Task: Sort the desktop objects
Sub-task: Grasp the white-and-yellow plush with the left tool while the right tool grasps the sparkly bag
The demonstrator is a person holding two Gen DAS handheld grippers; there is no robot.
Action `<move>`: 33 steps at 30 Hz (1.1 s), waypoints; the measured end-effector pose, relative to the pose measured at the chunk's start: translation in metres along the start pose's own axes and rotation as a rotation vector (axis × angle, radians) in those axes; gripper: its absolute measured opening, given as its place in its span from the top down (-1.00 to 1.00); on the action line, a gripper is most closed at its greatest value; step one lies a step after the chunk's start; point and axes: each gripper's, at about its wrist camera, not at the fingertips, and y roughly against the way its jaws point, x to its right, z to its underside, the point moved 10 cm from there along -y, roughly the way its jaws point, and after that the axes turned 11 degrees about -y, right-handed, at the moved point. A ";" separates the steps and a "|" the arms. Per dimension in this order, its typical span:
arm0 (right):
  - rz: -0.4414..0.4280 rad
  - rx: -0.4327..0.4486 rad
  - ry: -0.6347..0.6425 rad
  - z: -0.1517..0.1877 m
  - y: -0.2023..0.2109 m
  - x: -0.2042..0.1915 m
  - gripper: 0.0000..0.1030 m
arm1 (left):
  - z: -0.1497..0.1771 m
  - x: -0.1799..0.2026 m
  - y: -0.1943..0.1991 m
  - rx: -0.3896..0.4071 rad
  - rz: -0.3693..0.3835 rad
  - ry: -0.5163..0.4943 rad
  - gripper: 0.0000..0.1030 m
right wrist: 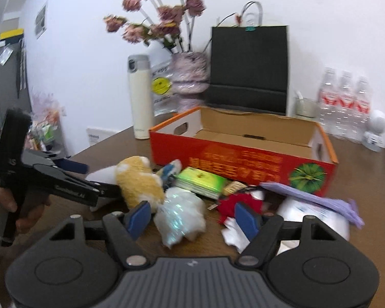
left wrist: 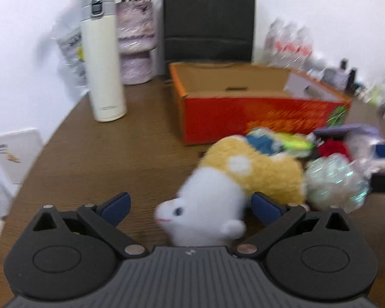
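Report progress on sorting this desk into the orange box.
Done: nothing visible; the orange box looks empty. In hand: the left tool stands open around the plush hamster, not yet gripping; the right tool hangs open over the crinkled plastic wrap. Left: the whole pile, including the green packet and red item.

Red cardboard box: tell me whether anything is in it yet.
Seemingly empty: the red cardboard box shows bare floor in both views; its near corners are hidden.

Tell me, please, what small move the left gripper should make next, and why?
Probably close the left gripper on the plush hamster: its white head already sits between the wide-open jaws, and the orange box behind looks empty.
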 end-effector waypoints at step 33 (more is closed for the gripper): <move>0.085 -0.116 -0.015 0.073 0.060 0.020 0.51 | 0.049 0.072 0.080 -0.075 -0.092 0.111 0.10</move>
